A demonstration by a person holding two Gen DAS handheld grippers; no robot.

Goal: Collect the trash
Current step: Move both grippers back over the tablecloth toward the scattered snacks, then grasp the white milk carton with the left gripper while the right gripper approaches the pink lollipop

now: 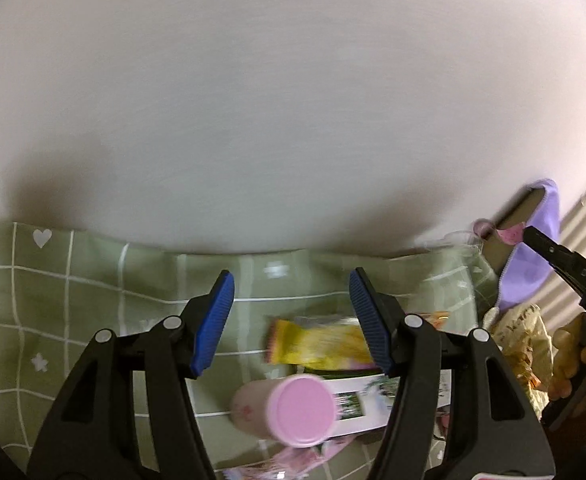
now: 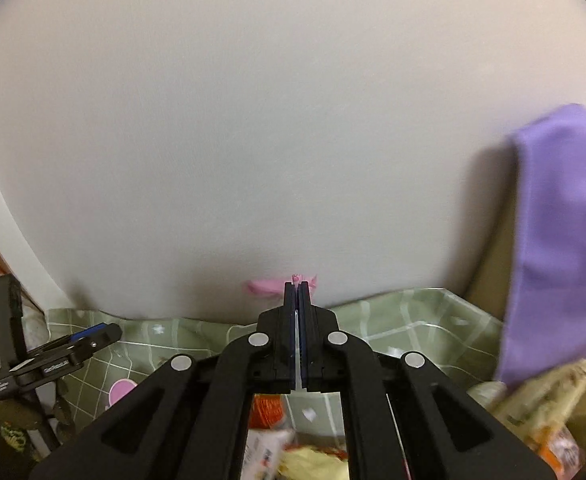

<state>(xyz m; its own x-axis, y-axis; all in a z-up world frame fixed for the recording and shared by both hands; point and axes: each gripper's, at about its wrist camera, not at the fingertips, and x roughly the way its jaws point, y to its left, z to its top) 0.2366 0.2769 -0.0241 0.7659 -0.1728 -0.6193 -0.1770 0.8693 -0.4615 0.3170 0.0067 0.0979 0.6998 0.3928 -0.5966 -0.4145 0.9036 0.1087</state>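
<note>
- One scrap of trash is in hand: the right gripper (image 2: pixel 297 286) is clenched on a small pink wrapper (image 2: pixel 263 287), which sticks out past the fingertips, clear of the tablecloth (image 2: pixel 393 320) and seen against the wall (image 2: pixel 253 120).
- Left wrist view agrees: the right gripper (image 1: pixel 527 233) pinches the pink wrapper (image 1: pixel 509 235) just in front of the purple-lined bin (image 1: pixel 533 264) at the right end of the table.
- Judgement: this piece is lifted but not yet dropped; whether the bin already holds anything cannot be told, since its inside barely shows.
- Left gripper (image 1: pixel 291 300) is released, jaws standing apart with nothing between the blue pads (image 1: pixel 217 320); it hangs over the clutter.
- Still on the green checked cloth below the left gripper: a yellow wrapper (image 1: pixel 317 346), a pink-capped bottle (image 1: pixel 289 408) lying on its side, and a printed card (image 1: pixel 353 404) under it.
- A crumpled paper bag (image 1: pixel 525 336) sits next to the bin; an orange item (image 2: pixel 267 410) and other packets, blurred, show under the right gripper.
- Judgement: early to middle of the job, as several pieces remain uncollected.
</note>
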